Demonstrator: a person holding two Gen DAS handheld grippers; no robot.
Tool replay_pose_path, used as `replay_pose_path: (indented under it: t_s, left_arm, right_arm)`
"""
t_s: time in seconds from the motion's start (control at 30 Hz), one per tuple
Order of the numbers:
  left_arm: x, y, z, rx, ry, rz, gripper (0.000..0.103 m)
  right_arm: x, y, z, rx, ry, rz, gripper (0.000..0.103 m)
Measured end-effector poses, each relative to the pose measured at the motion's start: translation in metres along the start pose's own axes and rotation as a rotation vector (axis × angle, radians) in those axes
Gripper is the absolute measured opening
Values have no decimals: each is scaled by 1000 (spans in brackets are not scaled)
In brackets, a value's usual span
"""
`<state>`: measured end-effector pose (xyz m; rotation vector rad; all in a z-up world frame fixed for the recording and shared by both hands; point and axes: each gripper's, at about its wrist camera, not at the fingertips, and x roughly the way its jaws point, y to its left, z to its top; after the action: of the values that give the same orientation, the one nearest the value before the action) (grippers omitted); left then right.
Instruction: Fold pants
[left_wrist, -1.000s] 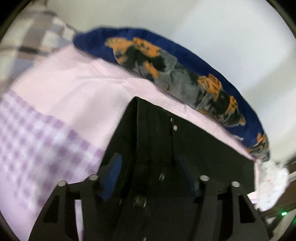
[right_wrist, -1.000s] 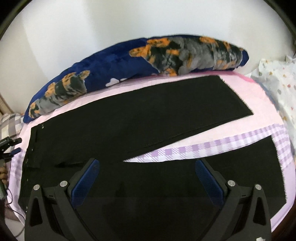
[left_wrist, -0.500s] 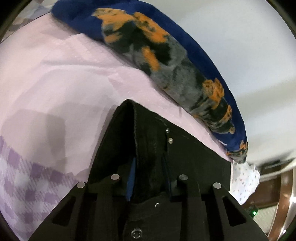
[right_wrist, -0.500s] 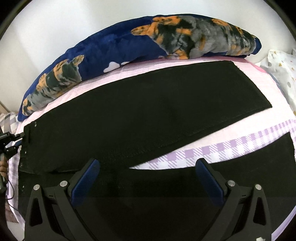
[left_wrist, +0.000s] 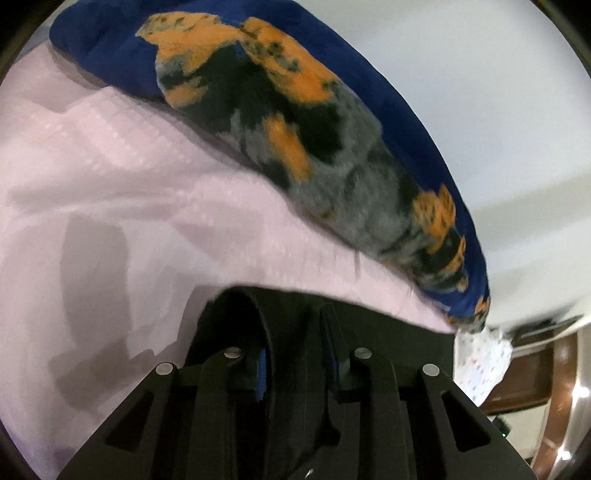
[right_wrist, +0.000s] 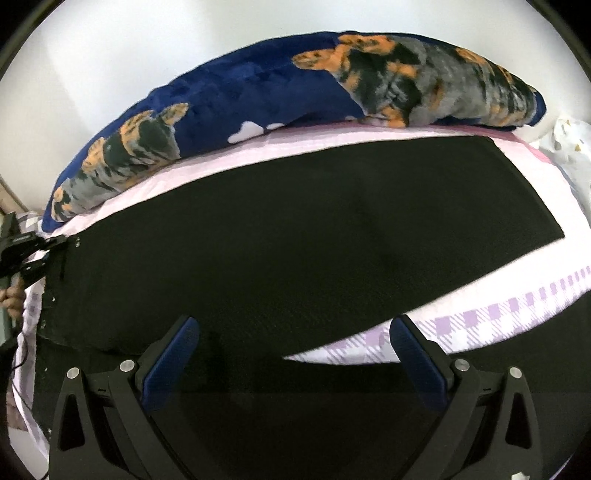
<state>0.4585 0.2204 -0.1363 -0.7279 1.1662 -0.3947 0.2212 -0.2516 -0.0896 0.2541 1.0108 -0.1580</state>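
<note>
Left gripper (left_wrist: 295, 354) is clamped on the waistband end of the black pants (right_wrist: 295, 236), fabric bunched between its blue pads (left_wrist: 261, 373). From the right wrist view the same gripper (right_wrist: 55, 249) sits at the far-left corner of the waistband, by the small rivets.

Right gripper (right_wrist: 293, 350) has its jaws spread wide and holds nothing; it hangs over the near part of the pants, around the crotch, no contact that I can see.

Pants lie on the bed (right_wrist: 480, 321), waist left, cuffs right. Far leg is flat and smooth, running out to the right. Near leg splays off toward the near right, with a wedge of checked sheet showing between the two legs. So legs aren't stacked yet.

Progress estimate: early. Garment is laid out, one waist corner held. Left to do, by my read: bring one leg over the other, then fold lengthwise to shorten.

Beyond the pants: blue patterned cushion (right_wrist: 258, 96) along the far edge against the wall, white spotted cloth (right_wrist: 570, 147) far right.
</note>
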Motion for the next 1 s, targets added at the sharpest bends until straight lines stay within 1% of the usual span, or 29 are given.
replay_pose_path:
  t_s: [0.07, 0.1, 0.13, 0.2, 0.27, 0.3, 0.4, 0.43, 0.5, 0.57, 0.63, 0.7, 0.73, 0.77, 0.87, 0.97, 1.0]
  left_arm:
    - [2, 3, 1, -24, -11, -16, 25]
    - [3, 3, -1, -20, -24, -18, 23]
    - [1, 1, -4, 0, -47, 5, 12]
    - [-3, -2, -10, 38, -84, 18, 10]
    - [-11, -7, -15, 46, -122, 3, 9]
    - [-18, -14, -19, 57, -154, -16, 9]
    - [-35, -29, -29, 107, -216, -52, 8]
    - [-42, -35, -34, 129, -235, -76, 8]
    - [-53, -44, -41, 159, -264, -118, 8]
    - [-61, -53, -47, 186, -277, -143, 8]
    - [-70, -57, -51, 205, -284, -175, 8]
    - [-78, -60, -56, 208, -294, -223, 8]
    - [-82, -61, -58, 206, -299, -241, 8]
    - [-84, -62, -60, 207, -302, -250, 8]
    - [-94, -65, -68, 220, -320, -279, 8]
    - [-101, -67, -73, 232, -328, -291, 8]
    - [-102, -67, -73, 236, -328, -288, 8]
  right_arm:
    - [1, 0, 3, -15, -8, 12, 103]
    - [2, 1, 5, -25, -7, 21, 103]
    - [4, 2, 8, -35, -6, 31, 103]
    - [7, 5, 14, -64, -7, 39, 103]
    - [11, 11, 23, -112, -4, 54, 103]
    - [13, 14, 27, -139, -1, 61, 103]
    - [19, 26, 46, -242, 7, 110, 103]
    - [21, 31, 54, -277, 10, 132, 103]
    - [26, 41, 71, -352, 14, 200, 103]
    - [33, 54, 91, -439, 29, 269, 103]
    - [40, 68, 110, -526, 56, 337, 103]
    - [50, 82, 127, -605, 86, 378, 103]
    - [64, 98, 145, -685, 144, 435, 103]
    - [64, 98, 145, -685, 144, 435, 102]
    - [86, 119, 166, -790, 210, 471, 100]
    - [110, 138, 181, -873, 296, 502, 90]
    - [119, 142, 184, -903, 342, 517, 88]
